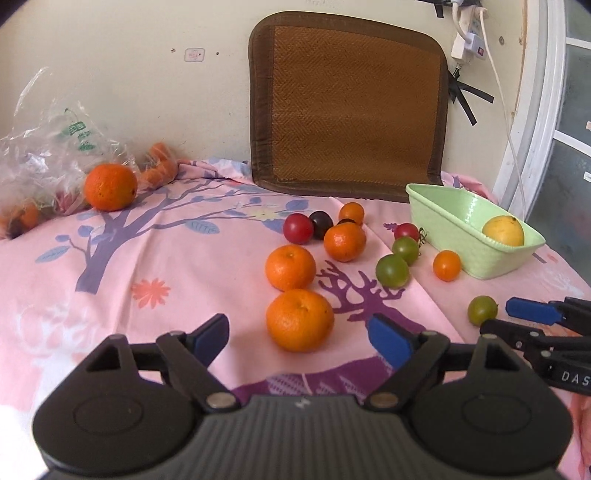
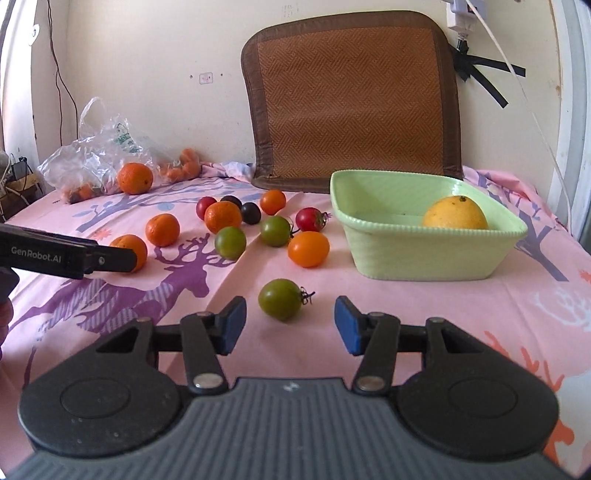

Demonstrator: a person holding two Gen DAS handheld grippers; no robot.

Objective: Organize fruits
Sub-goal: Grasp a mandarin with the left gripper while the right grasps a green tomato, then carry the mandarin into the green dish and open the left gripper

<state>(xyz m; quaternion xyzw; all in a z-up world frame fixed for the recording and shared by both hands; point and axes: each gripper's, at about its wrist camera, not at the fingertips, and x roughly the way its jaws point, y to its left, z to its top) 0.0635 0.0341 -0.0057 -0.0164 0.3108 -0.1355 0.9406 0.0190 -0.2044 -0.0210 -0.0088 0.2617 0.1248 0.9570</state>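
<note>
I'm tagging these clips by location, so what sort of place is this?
Probably a bedroom at home: a floral bedsheet covers the surface, a woven seat cushion leans on the wall, a power strip hangs above.

Left claw (image 1: 299, 339) angled downward, jaws spread wide, blue pads (image 1: 389, 343) touching nothing, right claw (image 2: 290, 325) angled downward too, jaws parted more narrowly, pads clear of contact, each claw's black arm reaching into the other's view

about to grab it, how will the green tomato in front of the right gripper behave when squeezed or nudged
The green tomato looks round and glossy, so it may roll on the cloth or slip between the pads. It probably bruises under hard pressure.
</note>
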